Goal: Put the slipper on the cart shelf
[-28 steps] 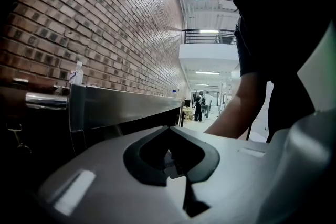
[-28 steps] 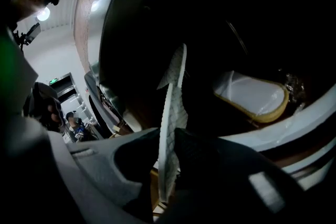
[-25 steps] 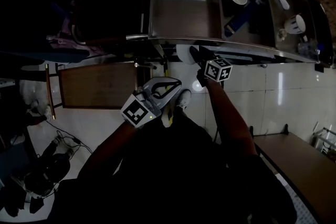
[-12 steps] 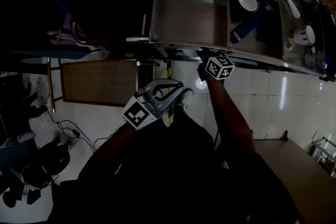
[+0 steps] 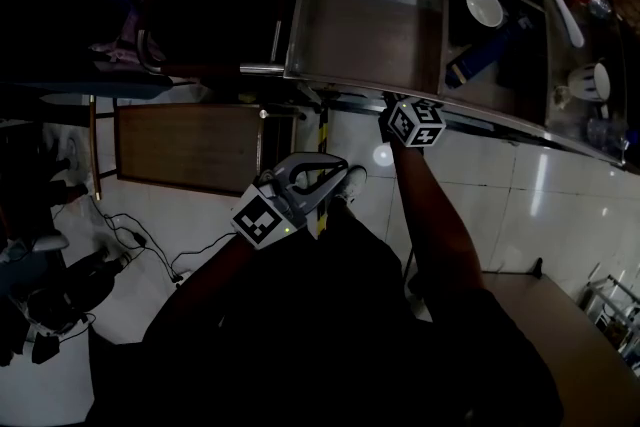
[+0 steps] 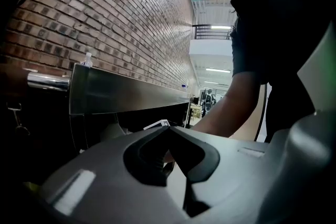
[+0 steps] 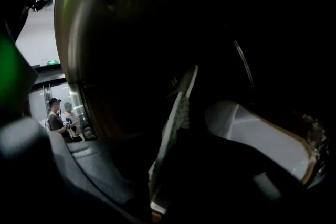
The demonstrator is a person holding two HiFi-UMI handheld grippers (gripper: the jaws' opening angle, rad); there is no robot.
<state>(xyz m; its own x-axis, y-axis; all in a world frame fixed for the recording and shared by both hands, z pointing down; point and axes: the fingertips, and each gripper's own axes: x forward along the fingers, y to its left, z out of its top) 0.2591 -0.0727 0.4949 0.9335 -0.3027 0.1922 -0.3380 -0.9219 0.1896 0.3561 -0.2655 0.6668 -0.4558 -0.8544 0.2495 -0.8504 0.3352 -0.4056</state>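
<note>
left gripper [image 6: 169, 128], fingers [image 6: 202, 157] closed tip to tip, steel cart [image 6: 131, 94] edge, brick wall [image 6: 105, 18], person's forearm [image 6: 236, 107] at right

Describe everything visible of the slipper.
The slipper is pale and thin, seen edge-on, one face showing a textured pattern like a sole. It sits nearly upright in view, leaning slightly, between the jaws of the right gripper, which are opening. Deep shadow hides the rest; the head view does not show it.
</note>
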